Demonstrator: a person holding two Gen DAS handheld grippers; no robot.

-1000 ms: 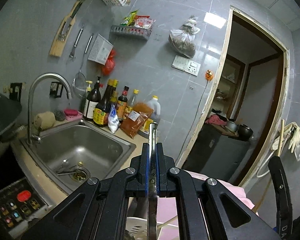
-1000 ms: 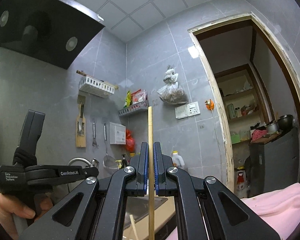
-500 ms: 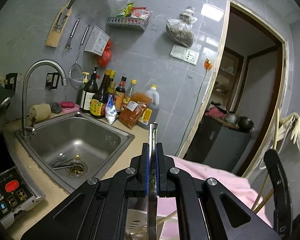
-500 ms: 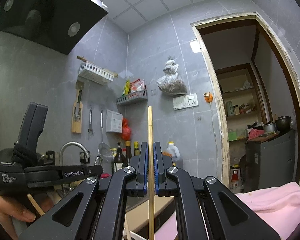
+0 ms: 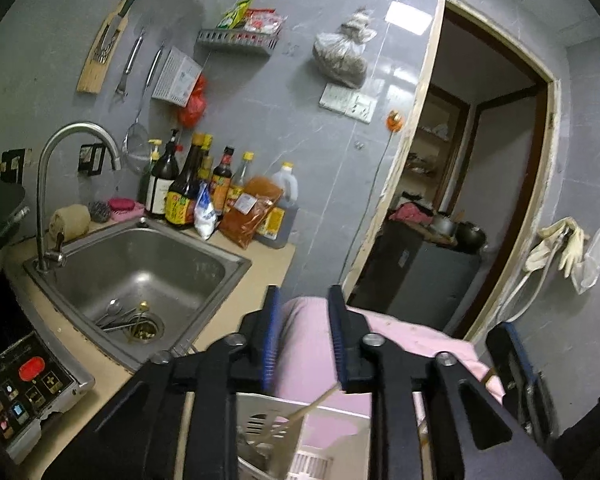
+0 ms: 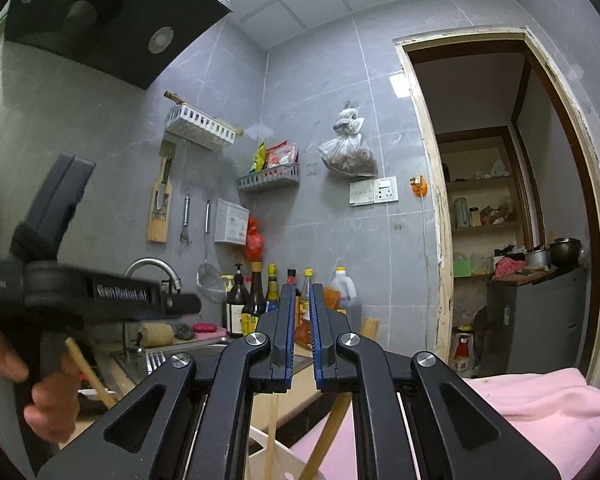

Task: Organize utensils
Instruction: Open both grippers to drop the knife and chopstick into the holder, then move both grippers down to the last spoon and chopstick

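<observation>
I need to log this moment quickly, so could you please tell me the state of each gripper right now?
Left gripper: open, nothing between its fingers.
Right gripper: open, nothing gripped.

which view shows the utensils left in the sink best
The left wrist view: it looks down into the sink, where the utensils lie by the drain. The right wrist view shows only the sink's edge and faucet, not the inside.

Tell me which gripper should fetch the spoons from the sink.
Left, probably. The left gripper is open and empty, with the spoons in the sink just beside it. The right gripper is open too, but sits farther away.
</observation>
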